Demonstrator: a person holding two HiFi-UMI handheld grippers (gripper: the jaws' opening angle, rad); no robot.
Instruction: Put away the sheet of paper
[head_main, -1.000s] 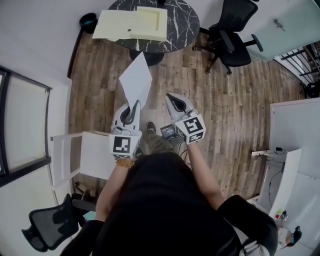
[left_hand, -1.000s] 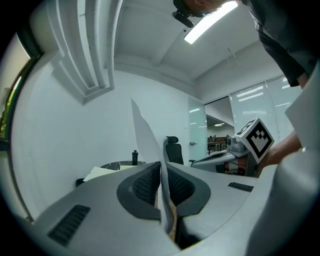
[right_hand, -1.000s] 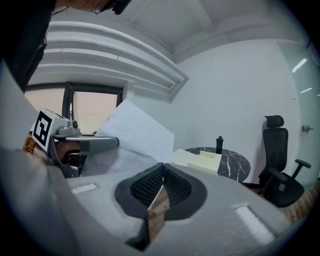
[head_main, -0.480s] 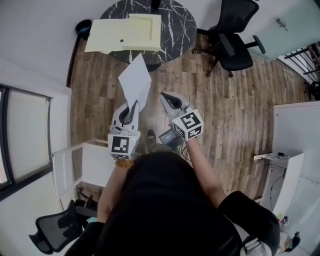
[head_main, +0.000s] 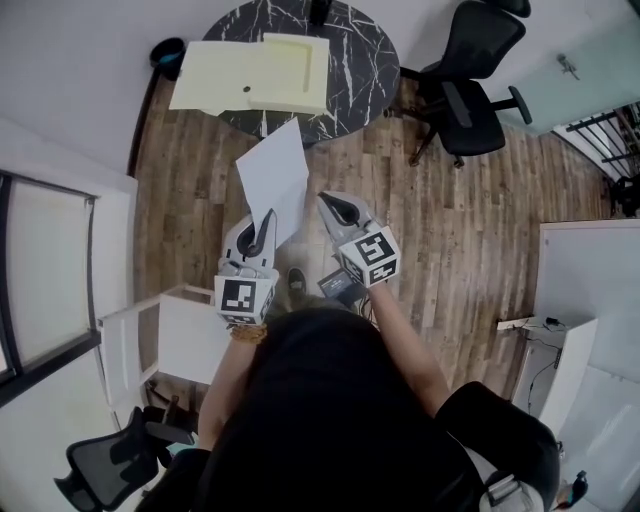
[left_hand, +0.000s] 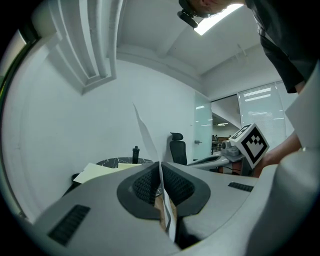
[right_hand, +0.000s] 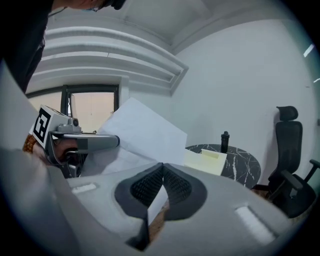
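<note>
A white sheet of paper (head_main: 273, 172) stands up from my left gripper (head_main: 268, 216), which is shut on its lower edge. In the left gripper view the sheet (left_hand: 145, 135) runs edge-on between the closed pads of the left gripper (left_hand: 161, 165). My right gripper (head_main: 328, 201) is just right of the sheet with its jaws together. In the right gripper view its tips (right_hand: 162, 165) meet in front of the sheet (right_hand: 145, 135). A pale yellow open folder (head_main: 250, 72) lies on the round black marble table (head_main: 365, 45) ahead.
A black office chair (head_main: 470, 75) stands right of the table, and a dark bottle (right_hand: 224, 141) stands on it. A white low cabinet (head_main: 175, 330) is at my left and a white desk (head_main: 590, 270) at my right. Wooden floor (head_main: 450, 220) lies between them.
Both grippers and the sheet have moved toward the table. The sheet's top corner now overlaps the table's near edge. The left grip on the sheet is unchanged.
</note>
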